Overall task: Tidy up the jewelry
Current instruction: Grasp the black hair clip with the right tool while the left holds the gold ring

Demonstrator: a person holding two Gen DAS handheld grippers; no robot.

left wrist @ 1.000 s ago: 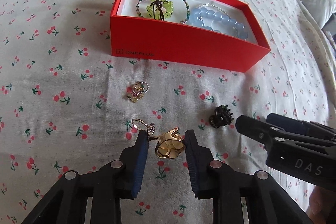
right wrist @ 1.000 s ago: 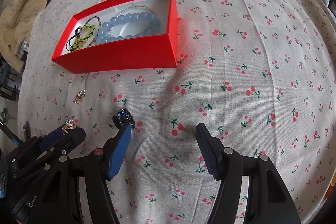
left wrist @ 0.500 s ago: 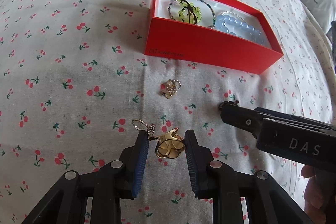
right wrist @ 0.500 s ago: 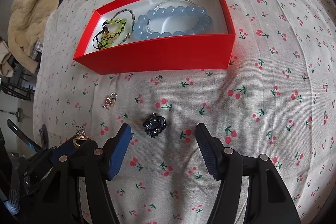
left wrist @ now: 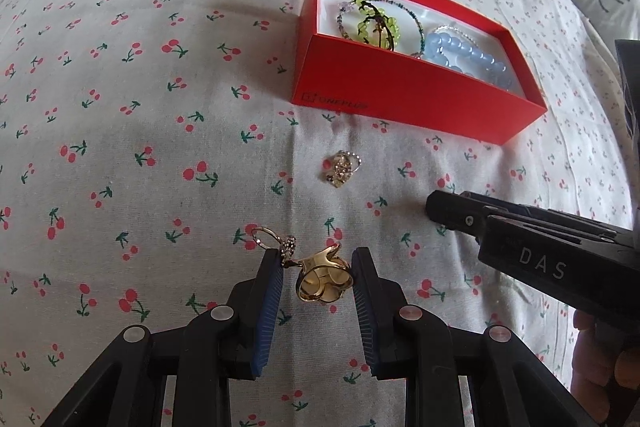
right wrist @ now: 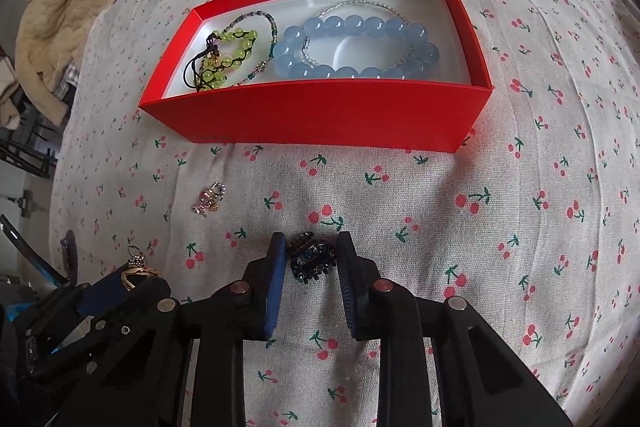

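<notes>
Right wrist view: right gripper (right wrist: 308,251), its jaws just closing, pinches the dark hair claw (right wrist: 310,259); left gripper (left wrist: 318,269) clamps gold rings (left wrist: 324,279).

Both views are fisheye cameras mounted behind a hand-held gripper, looking steeply down and forward along its two fingers, close above the cherry-print cloth (left wrist: 168,99).

The left wrist view sees the red box (left wrist: 400,87) ahead and to the right, at an angle, with the right hand-held gripper (left wrist: 434,205) entering from the right edge.

The right wrist view faces the box (right wrist: 320,115) nearly square on, with the left hand-held gripper (right wrist: 132,279) at its lower left corner.

Both share the box, the small charm (left wrist: 340,169) on the cloth before it, and the cloth between.
</notes>
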